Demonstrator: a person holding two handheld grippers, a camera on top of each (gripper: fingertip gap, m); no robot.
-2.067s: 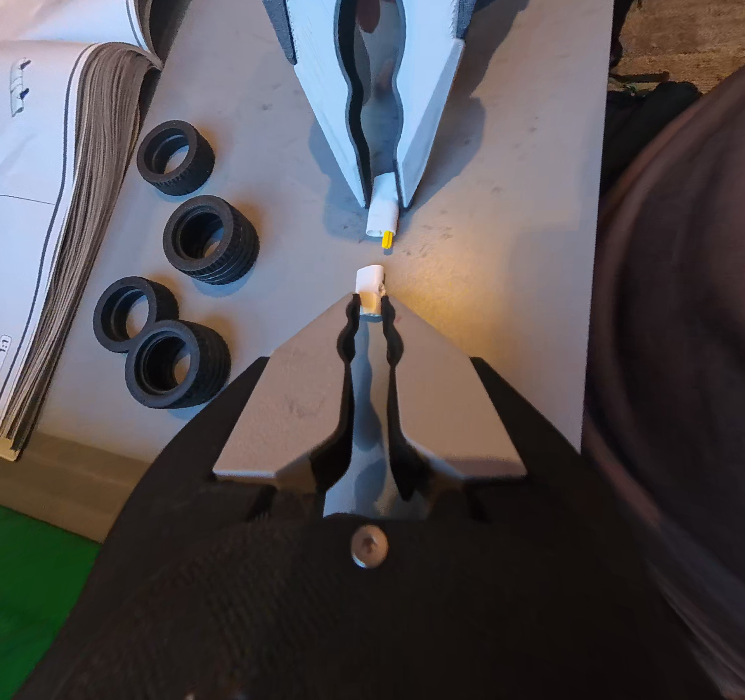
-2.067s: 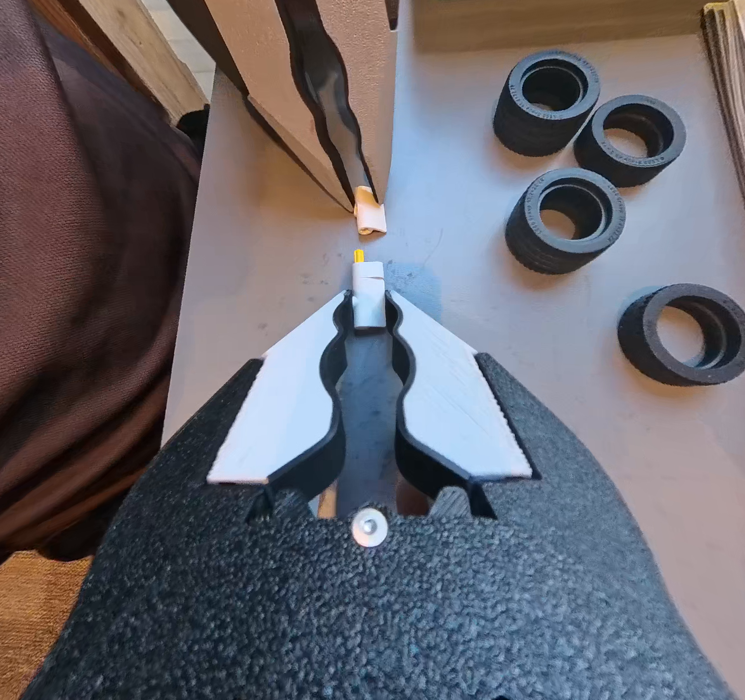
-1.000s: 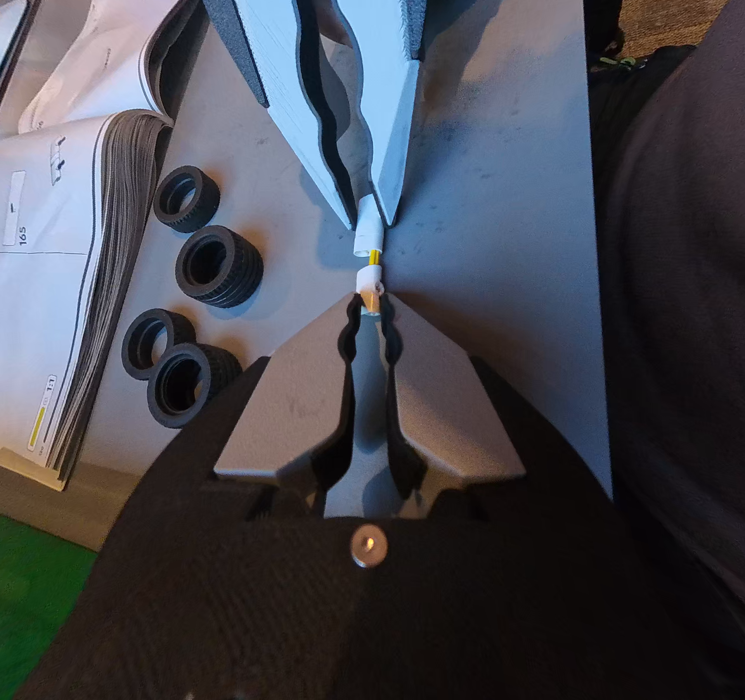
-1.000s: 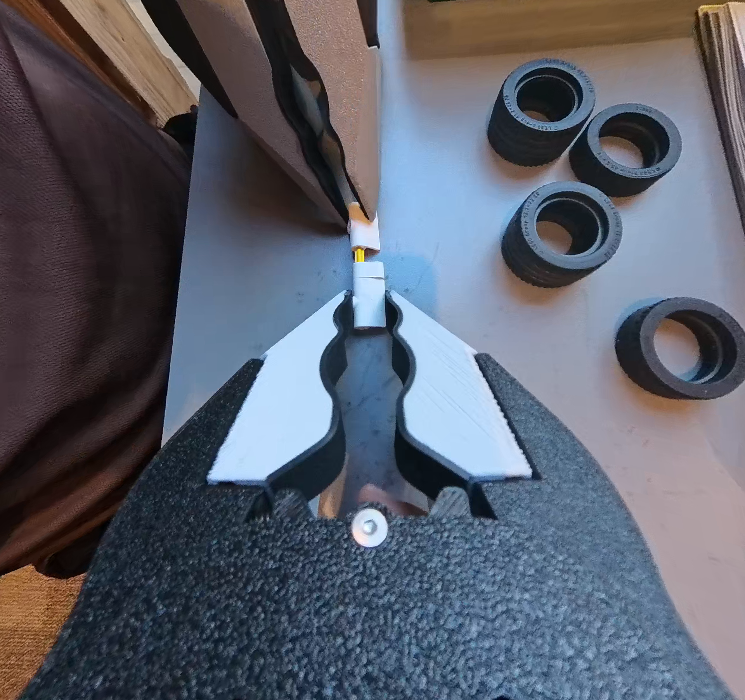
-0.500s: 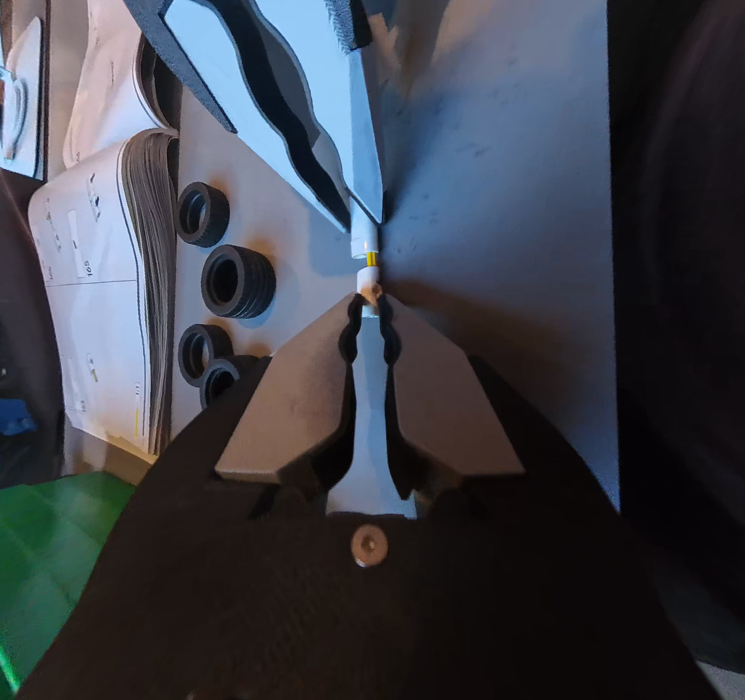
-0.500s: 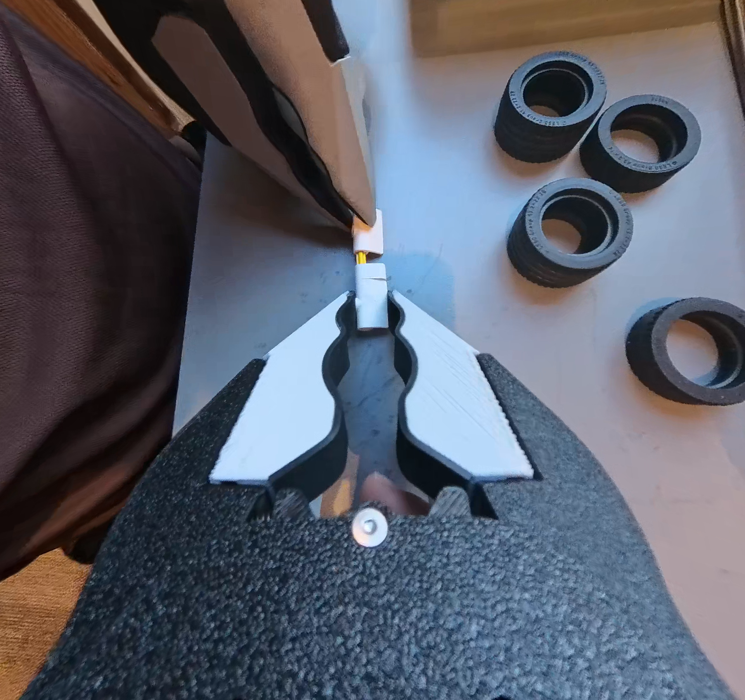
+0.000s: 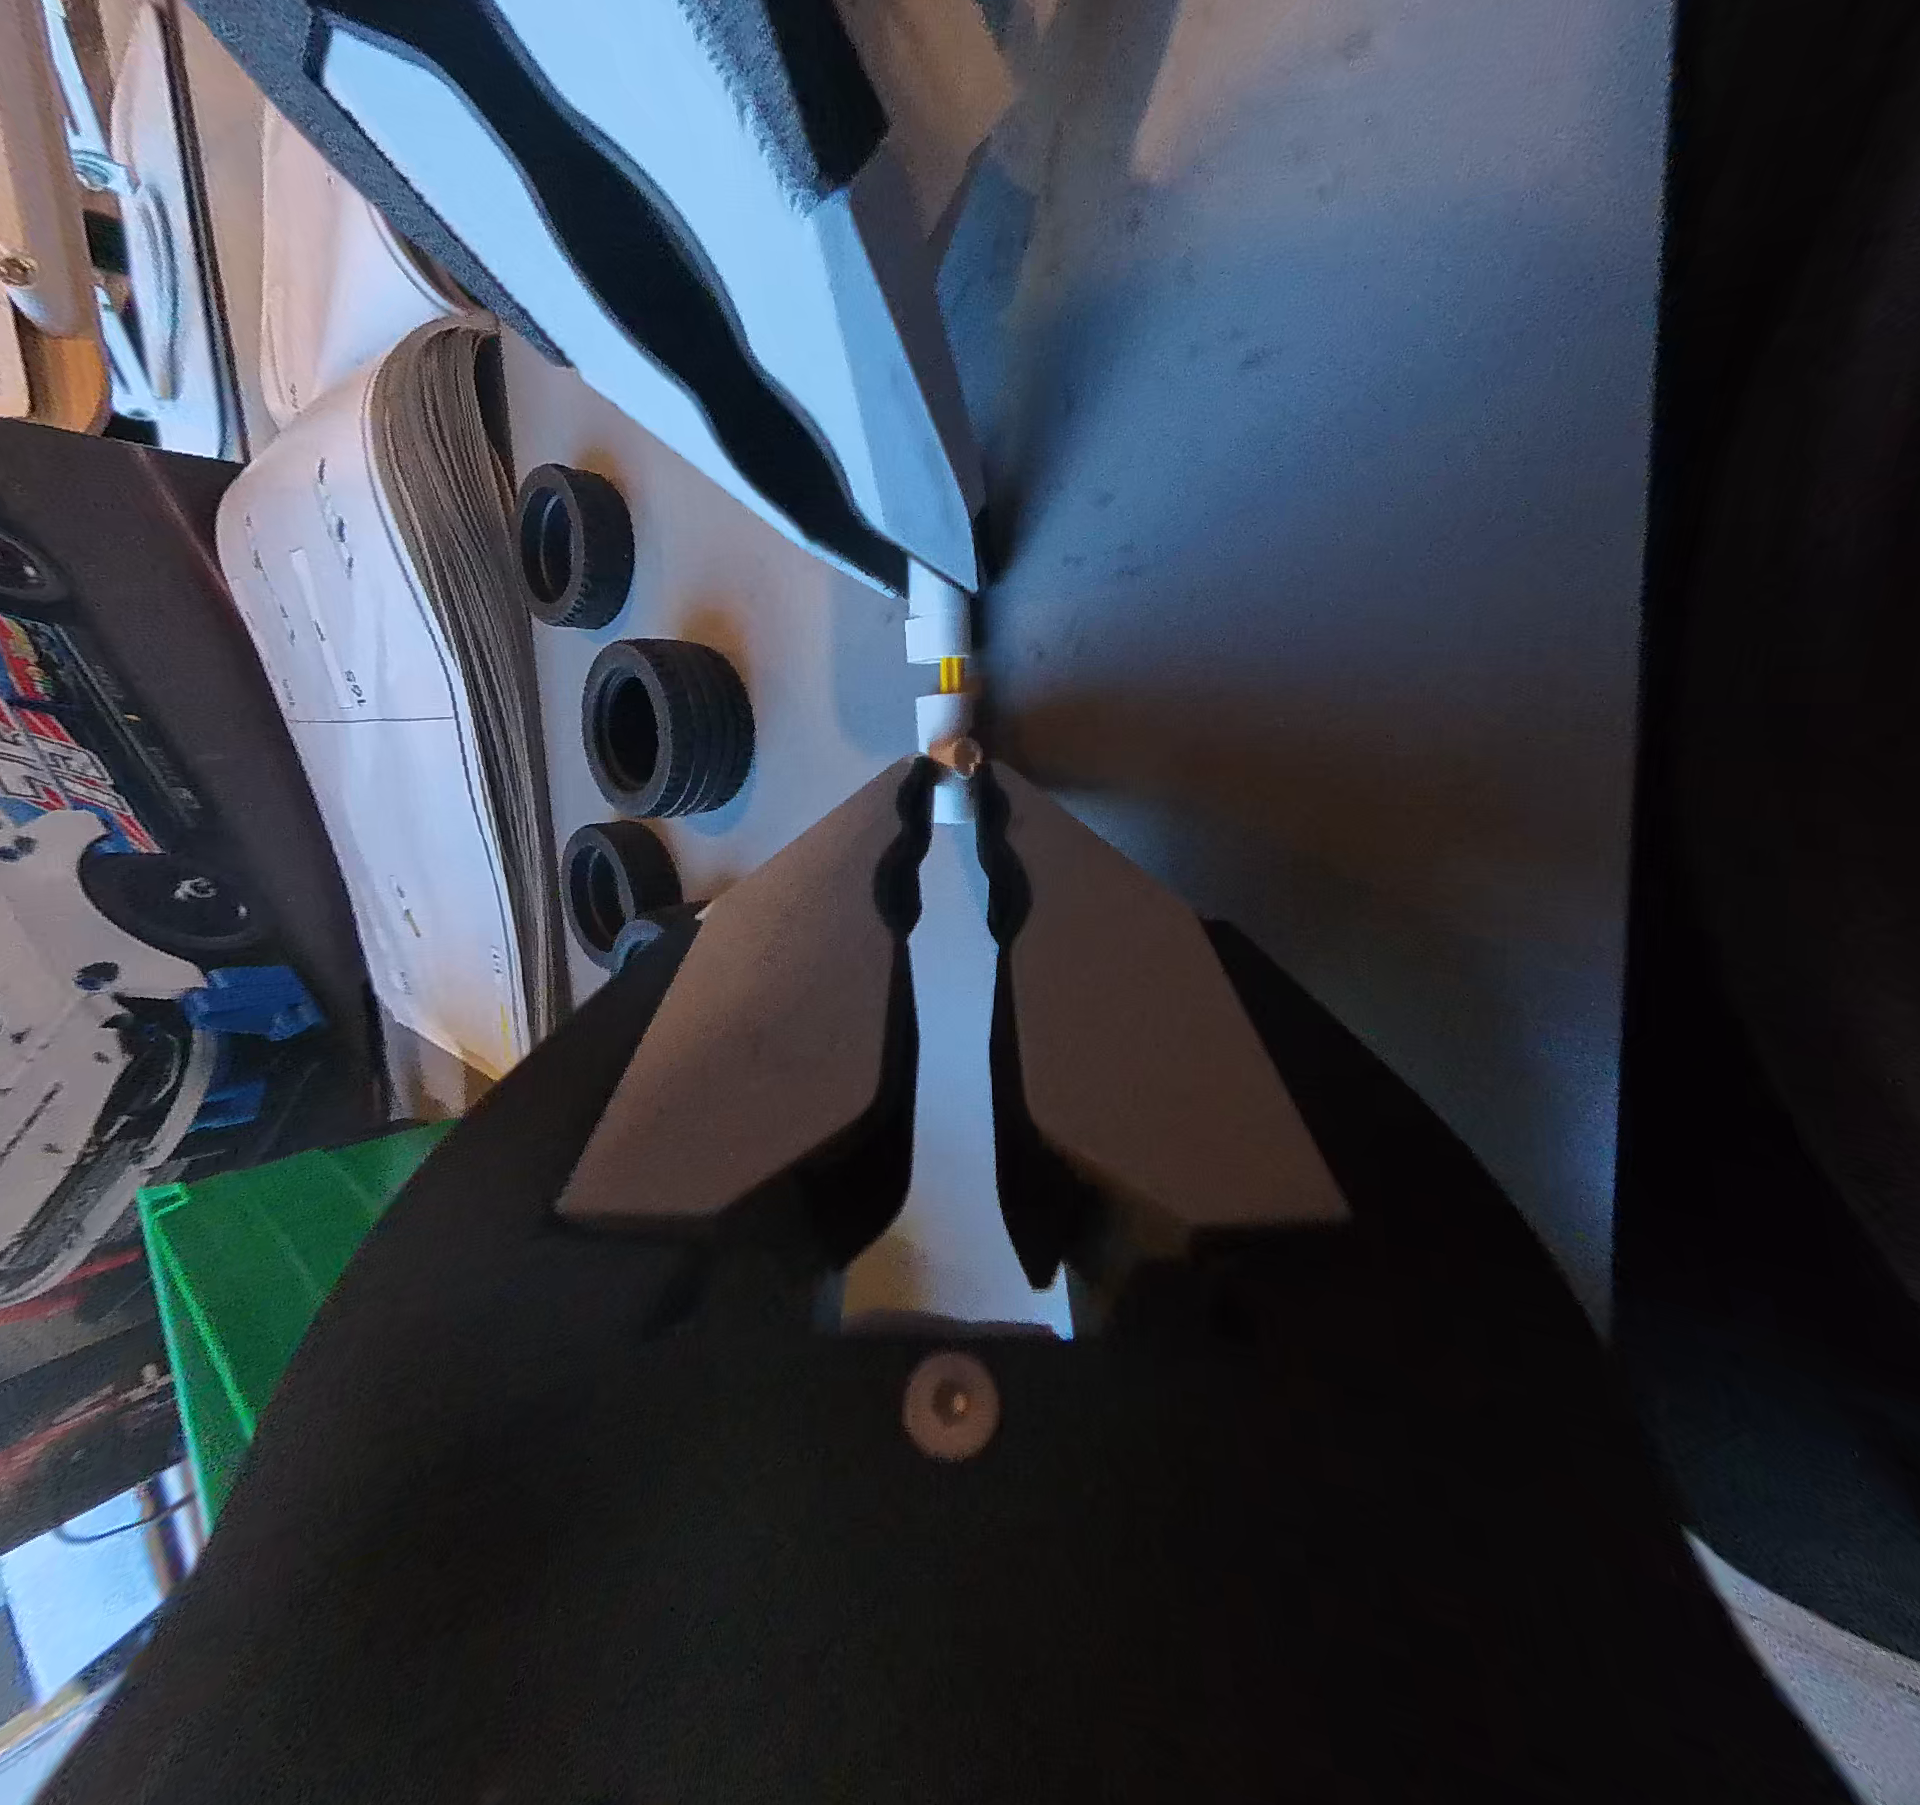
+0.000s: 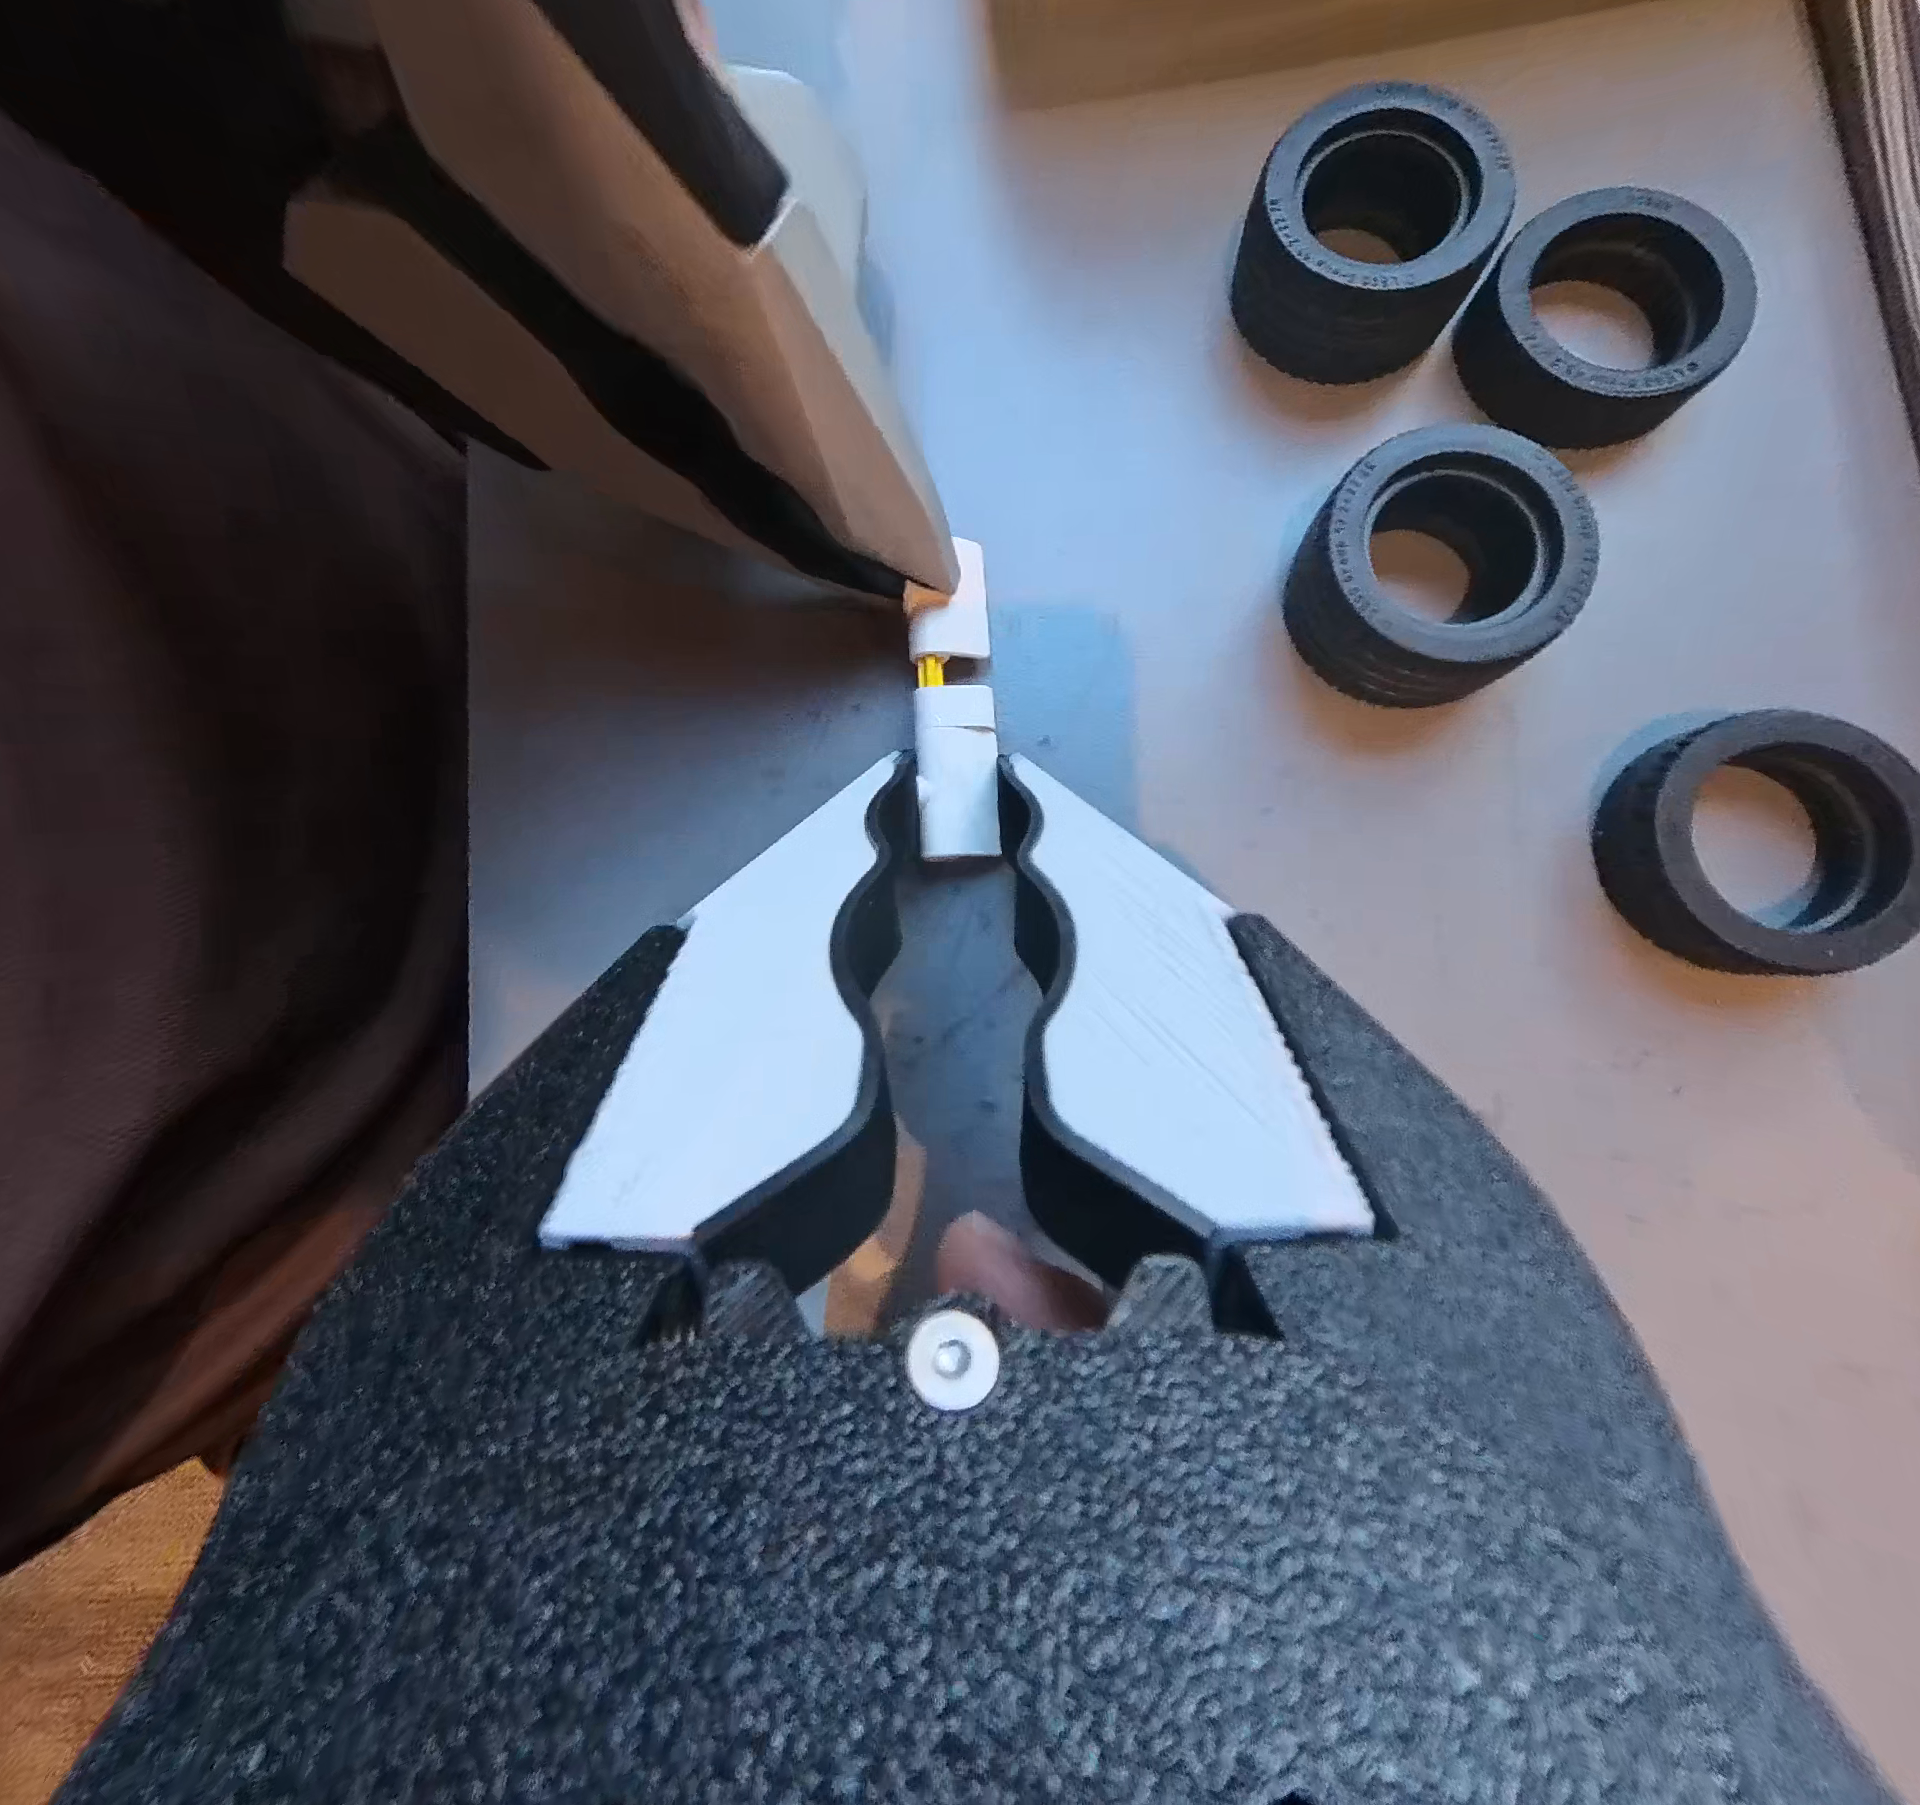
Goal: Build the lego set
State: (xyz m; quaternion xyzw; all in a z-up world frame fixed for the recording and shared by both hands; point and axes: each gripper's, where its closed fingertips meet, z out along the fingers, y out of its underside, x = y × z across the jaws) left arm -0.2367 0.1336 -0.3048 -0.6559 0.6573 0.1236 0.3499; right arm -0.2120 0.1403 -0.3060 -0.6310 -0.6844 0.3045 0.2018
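- You work over a grey table (image 8: 1351, 1080), scuffed with dark marks.
- Your brown garment (image 8: 208, 716) fills the left of the right wrist view, right against the table edge.
- A green bin (image 7: 270, 1267) sits beyond a pale wooden ledge (image 8: 1351, 20) at the table's end.
- Wooden floor (image 8: 62, 1651) shows below your garment.

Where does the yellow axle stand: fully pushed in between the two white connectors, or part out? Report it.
Part out. A short length of yellow axle shows between the white connector in the right gripper and the other white connector.
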